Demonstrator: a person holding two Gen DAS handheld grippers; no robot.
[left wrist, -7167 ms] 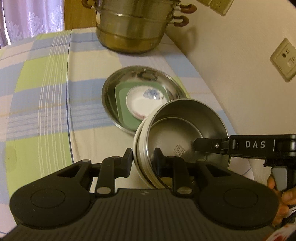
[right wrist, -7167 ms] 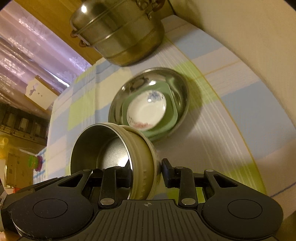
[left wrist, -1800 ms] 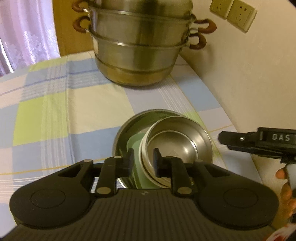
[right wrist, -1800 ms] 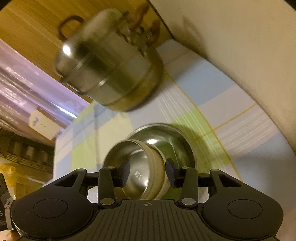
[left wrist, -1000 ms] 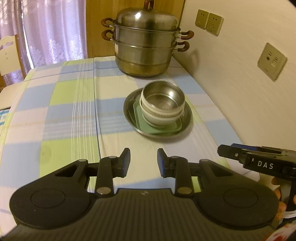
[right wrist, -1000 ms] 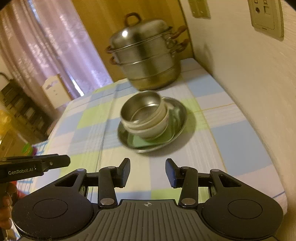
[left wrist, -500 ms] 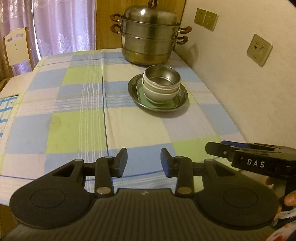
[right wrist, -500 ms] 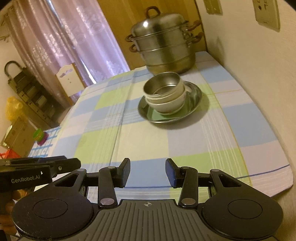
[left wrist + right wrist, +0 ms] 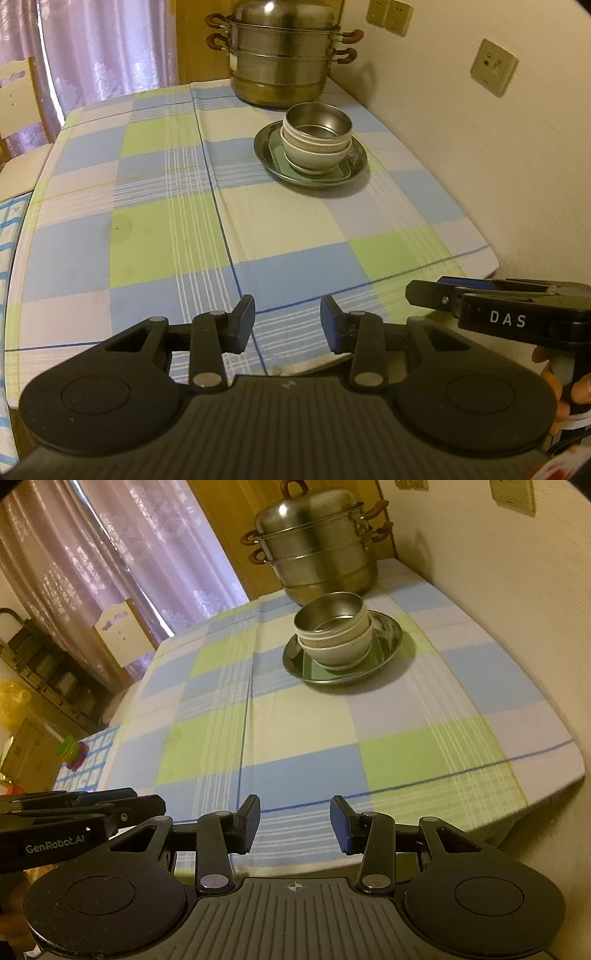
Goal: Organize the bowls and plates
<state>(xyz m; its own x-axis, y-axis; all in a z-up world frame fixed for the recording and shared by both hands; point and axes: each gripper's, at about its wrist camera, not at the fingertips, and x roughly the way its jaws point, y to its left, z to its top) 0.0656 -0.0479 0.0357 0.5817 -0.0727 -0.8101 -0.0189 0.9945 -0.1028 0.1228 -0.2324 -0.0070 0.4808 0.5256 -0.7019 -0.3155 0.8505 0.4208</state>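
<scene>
A steel bowl (image 9: 317,119) sits nested in white bowls (image 9: 314,155), stacked on a green square plate (image 9: 280,158) inside a wide steel dish (image 9: 356,164) at the table's far right. The same stack (image 9: 334,631) shows in the right wrist view, on the steel dish (image 9: 391,635). My left gripper (image 9: 287,325) is open and empty over the table's near edge, far from the stack. My right gripper (image 9: 294,821) is open and empty, also at the near edge. Each gripper shows in the other's view: the right one (image 9: 417,295), the left one (image 9: 147,805).
A big lidded steel steamer pot (image 9: 282,55) stands behind the stack by the wall (image 9: 517,166). The checked tablecloth (image 9: 166,221) covers the table. A white chair (image 9: 118,631) and curtains (image 9: 110,554) lie to the left; shelves and toys (image 9: 72,753) beyond.
Both grippers let go of the steel bowl on the stack, opened and drew back to the table's near edge. The stack now looks smaller and farther away.
</scene>
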